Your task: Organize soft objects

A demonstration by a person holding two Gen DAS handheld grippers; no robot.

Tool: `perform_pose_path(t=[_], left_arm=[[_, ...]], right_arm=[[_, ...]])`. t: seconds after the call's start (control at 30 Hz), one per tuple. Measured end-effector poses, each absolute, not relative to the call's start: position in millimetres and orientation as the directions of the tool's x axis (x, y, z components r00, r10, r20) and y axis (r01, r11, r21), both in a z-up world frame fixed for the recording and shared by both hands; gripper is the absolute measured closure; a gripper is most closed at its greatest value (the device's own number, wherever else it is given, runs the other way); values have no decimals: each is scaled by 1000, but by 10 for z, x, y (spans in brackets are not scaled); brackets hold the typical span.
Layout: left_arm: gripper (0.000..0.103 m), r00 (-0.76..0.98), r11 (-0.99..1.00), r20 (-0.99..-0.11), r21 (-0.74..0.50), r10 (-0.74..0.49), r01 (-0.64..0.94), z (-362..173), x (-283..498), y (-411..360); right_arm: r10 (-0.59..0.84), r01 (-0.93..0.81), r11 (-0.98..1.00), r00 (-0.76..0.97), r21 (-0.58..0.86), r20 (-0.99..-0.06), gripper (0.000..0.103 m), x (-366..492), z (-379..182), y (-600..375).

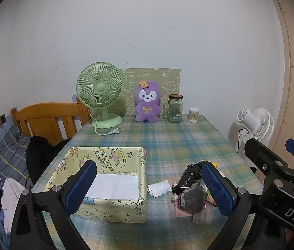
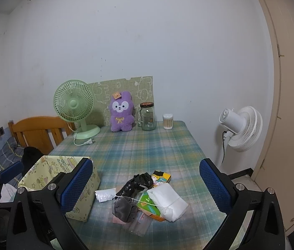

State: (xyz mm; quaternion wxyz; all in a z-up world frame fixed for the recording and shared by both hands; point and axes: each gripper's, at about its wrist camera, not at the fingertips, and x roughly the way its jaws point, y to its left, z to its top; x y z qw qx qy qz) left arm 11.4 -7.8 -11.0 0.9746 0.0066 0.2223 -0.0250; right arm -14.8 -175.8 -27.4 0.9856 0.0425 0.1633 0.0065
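My left gripper hovers over near edge of plaid surface, jaws apart, nothing between. My right gripper likewise wide apart, empty. Yellow cartoon-print box sits at left, open top, white sheet inside. Just right of box: heap of soft things, black bag, grey pouch, white padded pack, small crumpled white packet, maybe foil. Purple plush upright at far edge, between green fan and glass jar.

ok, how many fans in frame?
2. A green desk fan stands at the table's far left corner, beside the purple plush, its plug lying loose on the cloth. A white fan stands off the table to the right, near the door.
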Motion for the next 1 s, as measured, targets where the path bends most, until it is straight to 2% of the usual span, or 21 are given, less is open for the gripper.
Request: perform_pose_path(t=[1.0], left_arm=[[1, 907, 999, -418, 4, -47, 53, -121, 64, -59]], right_arm=[[36, -7, 996, 946, 92, -323, 0, -186, -240, -1696]])
